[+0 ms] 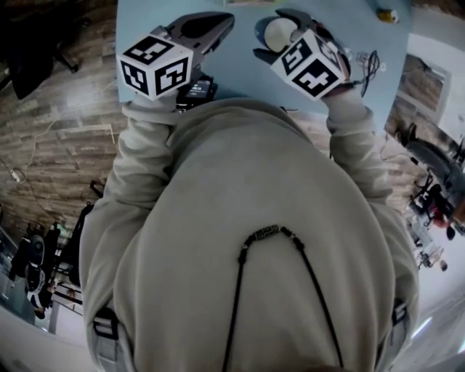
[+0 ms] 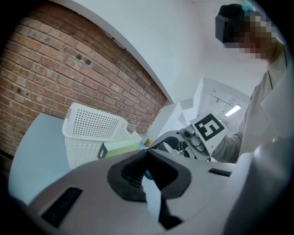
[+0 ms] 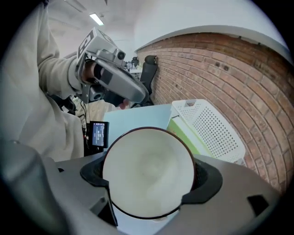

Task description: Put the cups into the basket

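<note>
A cup [image 3: 149, 172] with a white inside and a dark rim fills the right gripper view, and my right gripper [image 3: 151, 186] is shut on it, mouth facing the camera. In the head view the cup [image 1: 278, 32] and right gripper [image 1: 269, 35] hang over the near part of the light blue table [image 1: 142, 22]. My left gripper [image 1: 228, 20] is beside it on the left, jaws shut with nothing between them [image 2: 146, 153]. The white perforated basket [image 2: 92, 131] stands farther back on the table by the brick wall, also in the right gripper view [image 3: 213, 131].
A green and white box [image 3: 183, 134] leans against the basket [image 2: 120, 148]. A small device with a lit screen [image 1: 197, 89] sits at the table's near edge. A small yellow object [image 1: 387, 14] and cables [image 1: 370, 65] lie to the right. My own torso fills most of the head view.
</note>
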Demonstrator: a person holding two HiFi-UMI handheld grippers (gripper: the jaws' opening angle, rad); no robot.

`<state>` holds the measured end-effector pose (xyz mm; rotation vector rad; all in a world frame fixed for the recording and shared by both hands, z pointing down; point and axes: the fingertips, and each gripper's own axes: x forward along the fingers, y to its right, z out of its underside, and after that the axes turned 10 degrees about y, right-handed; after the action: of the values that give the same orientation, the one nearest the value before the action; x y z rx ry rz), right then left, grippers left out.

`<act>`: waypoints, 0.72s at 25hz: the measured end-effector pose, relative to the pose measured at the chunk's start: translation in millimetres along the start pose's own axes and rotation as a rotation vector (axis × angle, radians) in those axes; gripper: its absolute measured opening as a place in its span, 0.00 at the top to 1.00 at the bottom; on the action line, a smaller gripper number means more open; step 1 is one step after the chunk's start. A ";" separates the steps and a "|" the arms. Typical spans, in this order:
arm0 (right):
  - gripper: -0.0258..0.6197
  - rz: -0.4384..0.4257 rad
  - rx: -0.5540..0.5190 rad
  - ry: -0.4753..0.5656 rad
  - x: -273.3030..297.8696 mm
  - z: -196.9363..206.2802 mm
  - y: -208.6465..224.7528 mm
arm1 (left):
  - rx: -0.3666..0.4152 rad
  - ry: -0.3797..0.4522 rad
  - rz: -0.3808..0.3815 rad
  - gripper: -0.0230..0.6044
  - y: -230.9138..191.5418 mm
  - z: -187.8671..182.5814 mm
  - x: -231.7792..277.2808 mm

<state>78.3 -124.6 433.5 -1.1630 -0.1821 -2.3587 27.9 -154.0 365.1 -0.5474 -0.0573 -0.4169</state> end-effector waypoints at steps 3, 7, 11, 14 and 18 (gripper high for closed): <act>0.31 0.011 0.021 0.029 -11.5 -11.2 3.7 | 0.019 0.035 -0.033 0.97 -11.8 -18.9 0.1; 0.31 0.009 0.043 0.045 -14.5 -17.5 7.0 | 0.024 0.027 -0.007 0.97 -15.0 -28.7 2.8; 0.31 0.016 0.056 0.061 -17.2 -21.9 15.2 | 0.034 0.022 0.010 0.97 -15.9 -32.2 8.2; 0.31 0.010 0.048 0.061 -20.0 -24.6 12.9 | 0.029 0.010 0.028 0.97 -12.2 -28.0 10.5; 0.31 0.019 0.051 0.067 -25.2 -26.3 21.7 | 0.037 0.011 0.051 0.97 -8.5 -33.4 20.6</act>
<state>83.2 -142.6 395.5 -1.0557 -0.2064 -2.3587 41.5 -185.5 344.0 -0.5089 -0.0402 -0.3679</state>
